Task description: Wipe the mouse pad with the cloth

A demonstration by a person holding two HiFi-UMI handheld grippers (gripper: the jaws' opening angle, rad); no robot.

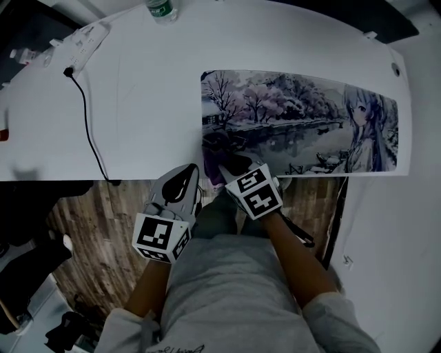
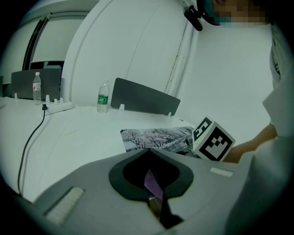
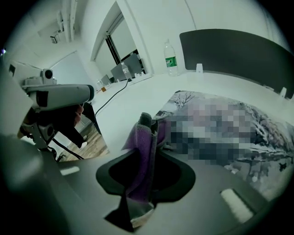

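At the near left corner of the mouse pad [image 1: 296, 124], the right tool [image 1: 227, 165] is clamped on the purple cloth [image 1: 215, 153]. In the right gripper view, the jaws of this tool [image 3: 152, 150] pinch a fold of the cloth [image 3: 140, 137], which stands up past the tips and hangs down between them. The bunched cloth rests on the pad's corner, close to the tabletop's front edge.

Just beside it, the left tool [image 1: 189, 172] sits at that same edge, over the wood floor [image 1: 103, 227]. In its own view, the left tool [image 2: 148, 150] has its tips together. A thin purple strip shows in the gap behind them, and I cannot tell what it is.

The pad [image 2: 154, 137], printed with snowy trees and water, lies flat along the right half of the white tabletop [image 1: 138, 103]. Farther left, a black cable [image 1: 88, 117] runs across the tabletop from a white power strip [image 1: 86, 43] to the front edge. A green-labelled bottle [image 1: 160, 8] stands upright at the far edge, near a dark panel [image 2: 144, 98].
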